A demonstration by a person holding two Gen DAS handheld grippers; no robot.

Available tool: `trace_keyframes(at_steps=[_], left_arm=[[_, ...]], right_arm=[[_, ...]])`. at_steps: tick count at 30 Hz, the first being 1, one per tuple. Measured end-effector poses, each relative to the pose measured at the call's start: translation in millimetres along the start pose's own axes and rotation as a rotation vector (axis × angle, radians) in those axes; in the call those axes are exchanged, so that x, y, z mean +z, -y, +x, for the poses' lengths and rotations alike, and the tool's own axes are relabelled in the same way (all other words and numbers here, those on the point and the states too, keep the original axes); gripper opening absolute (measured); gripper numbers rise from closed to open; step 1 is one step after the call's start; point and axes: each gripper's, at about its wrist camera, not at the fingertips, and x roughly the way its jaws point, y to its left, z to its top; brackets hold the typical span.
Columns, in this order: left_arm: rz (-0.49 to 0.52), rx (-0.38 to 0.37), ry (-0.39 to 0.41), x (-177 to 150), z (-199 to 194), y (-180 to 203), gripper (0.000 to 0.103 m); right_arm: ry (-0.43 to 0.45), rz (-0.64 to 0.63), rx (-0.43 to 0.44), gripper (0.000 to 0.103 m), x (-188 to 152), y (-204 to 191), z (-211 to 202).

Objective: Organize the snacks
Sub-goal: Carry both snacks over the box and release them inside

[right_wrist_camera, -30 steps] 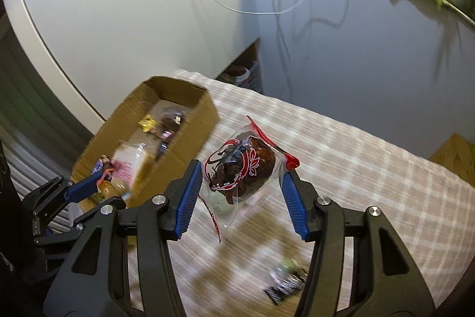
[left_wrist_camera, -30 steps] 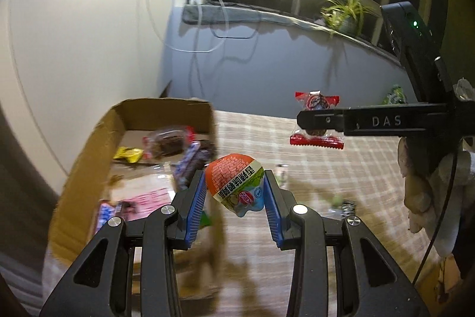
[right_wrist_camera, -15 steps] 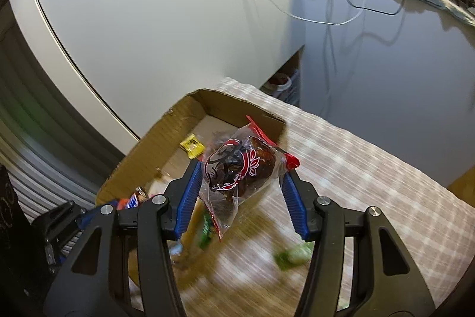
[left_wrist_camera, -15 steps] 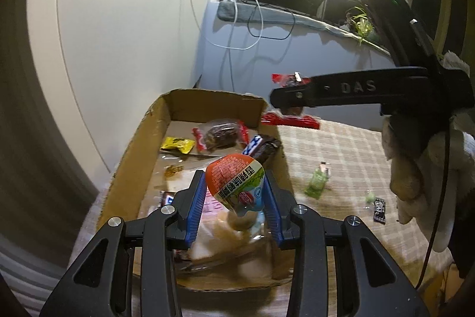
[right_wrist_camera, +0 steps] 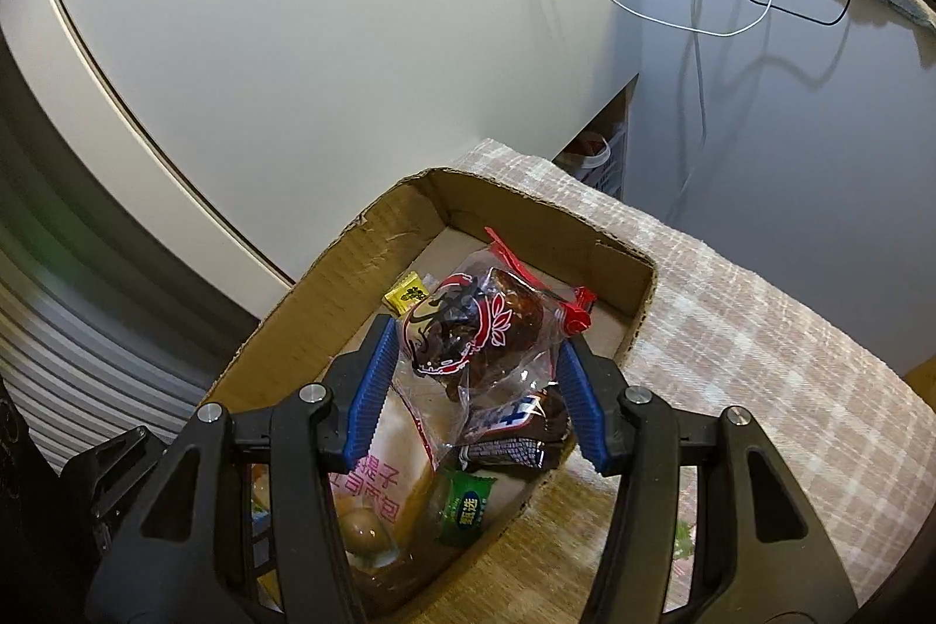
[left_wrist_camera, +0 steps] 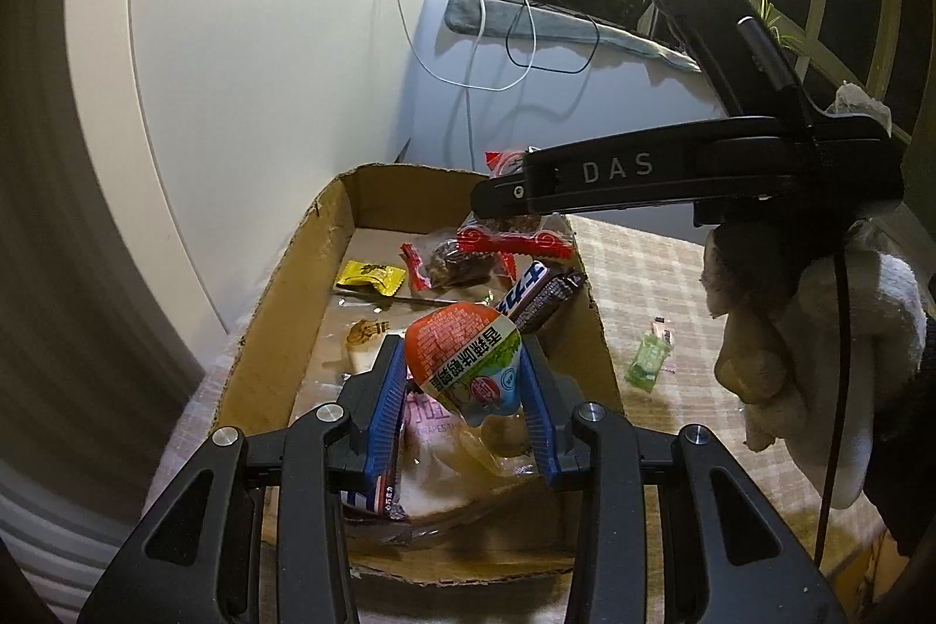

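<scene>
Left wrist view: left claw [left_wrist_camera: 463,393] is clamped on an orange, white and green printed snack pouch [left_wrist_camera: 465,361], pouch upright between the blue pads. It hangs directly above the near half of the open brown cardboard box [left_wrist_camera: 281,296], so the release path is straight down. Box already holds a yellow candy wrapper [left_wrist_camera: 370,276], a dark chocolate bar wrapper [left_wrist_camera: 538,293] and a clear packet of dark snack [left_wrist_camera: 453,267]. A small green sachet [left_wrist_camera: 646,361] lies on the checked table cloth [left_wrist_camera: 655,285], outside the box to the right.

Right wrist view: right claw [right_wrist_camera: 477,378] grips a clear red-printed bag of dark brown snack [right_wrist_camera: 468,326], long axis slanting up to the right, red tab beyond the right pad. It sits over the box's middle, towards its far end [right_wrist_camera: 526,197].

Change from 0.5 s ago: both claws have advanced over the box; the right bag was then above the near wall and table, now well inside the rim.
</scene>
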Motion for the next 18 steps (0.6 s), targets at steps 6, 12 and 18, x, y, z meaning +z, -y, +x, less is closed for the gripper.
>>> trace_keyframes(at_steps=[6, 12, 18], left_arm=[[0.009, 0.004, 0.007, 1.2, -0.2, 1.6, 0.044], [0.01, 0.011, 0.019, 3.0, -2.7, 2.5, 0.054], [0.017, 0.006, 0.029, 4.0, -6.7, 7.7, 0.054]], right_arm=[[0.001, -0.021, 0.0, 0.064, 0.1, -4.4, 2.3], [0.024, -0.035, -0.012, 0.072, -0.2, -8.0, -6.5], [0.039, -0.027, -0.019, 0.072, -2.6, -4.3, -18.3]])
